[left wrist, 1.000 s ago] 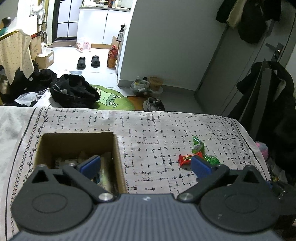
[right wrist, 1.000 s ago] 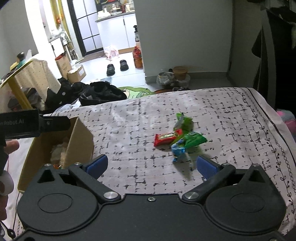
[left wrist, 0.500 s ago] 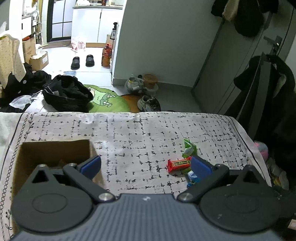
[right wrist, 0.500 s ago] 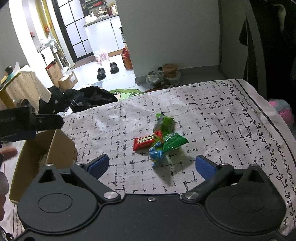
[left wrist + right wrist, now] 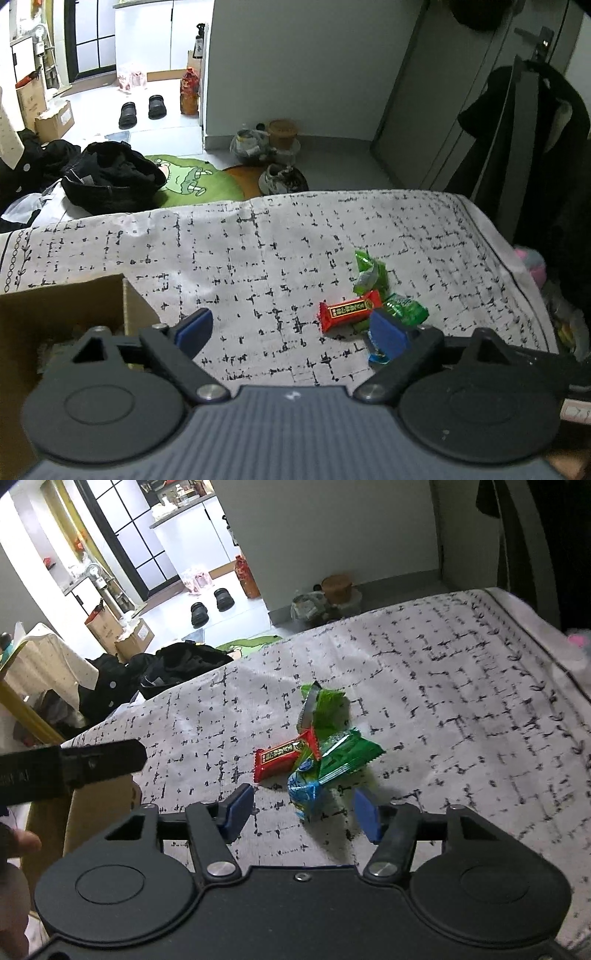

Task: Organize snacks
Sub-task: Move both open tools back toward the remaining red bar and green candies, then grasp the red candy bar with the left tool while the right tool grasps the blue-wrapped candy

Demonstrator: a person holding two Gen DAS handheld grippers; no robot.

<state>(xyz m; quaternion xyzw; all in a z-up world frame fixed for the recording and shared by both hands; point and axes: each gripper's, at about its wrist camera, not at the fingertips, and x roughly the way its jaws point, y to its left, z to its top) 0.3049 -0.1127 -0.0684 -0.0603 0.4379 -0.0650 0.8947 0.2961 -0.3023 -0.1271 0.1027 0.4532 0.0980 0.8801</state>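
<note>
- Although print runs along the red snack bar (image 5: 285,756), none of it can be read; white lettering on the left gripper's side is blurred too.
- Four snacks lie in one touching cluster on the table (image 5: 461,701): one red, two green packets (image 5: 345,755), one blue packet (image 5: 304,792).
- One cardboard box (image 5: 55,314) stands left of them.
- Right gripper (image 5: 303,812): fingers spread, empty, just before the blue packet.
- Left gripper (image 5: 291,328): fingers released, empty.
</note>
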